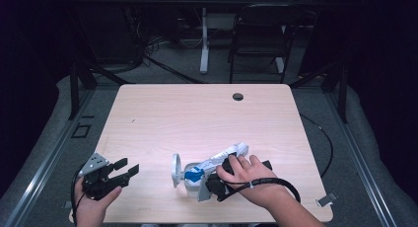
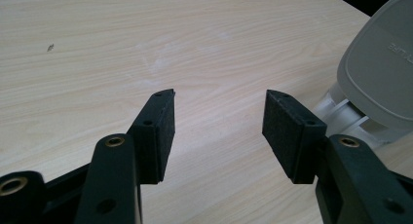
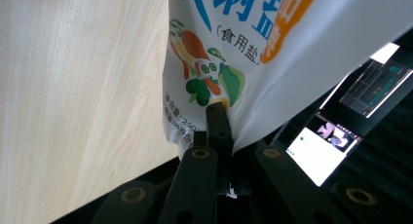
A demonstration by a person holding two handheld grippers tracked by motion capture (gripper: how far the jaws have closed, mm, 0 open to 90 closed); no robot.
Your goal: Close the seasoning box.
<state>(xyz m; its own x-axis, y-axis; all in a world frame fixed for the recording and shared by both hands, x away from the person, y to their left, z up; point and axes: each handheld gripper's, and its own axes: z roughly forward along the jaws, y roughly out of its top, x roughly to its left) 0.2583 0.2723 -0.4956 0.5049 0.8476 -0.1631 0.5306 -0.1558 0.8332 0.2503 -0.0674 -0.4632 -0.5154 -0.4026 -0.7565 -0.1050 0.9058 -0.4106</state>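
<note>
Now | right gripper (image 1: 217, 180) fingers clamp salt bag (image 1: 217, 163), long axis slanting far-right | left gripper (image 1: 125, 169) fingers wide, empty.

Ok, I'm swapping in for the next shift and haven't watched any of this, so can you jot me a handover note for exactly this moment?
Right gripper: shut on the salt bag, pinching its edge; the bag is tilted, its lower end at the mouth of the white container.
Left gripper: open, holding nothing, over bare table near the front left corner, pointing towards the container.
Container: sits near the front edge, its hinged lid flipped open to the left.
Done: bag picked up, lid open.
Left, as it looks: empty the bag into the container; how much has gone in can't be told. Then set the bag down and probably shut the lid.
</note>
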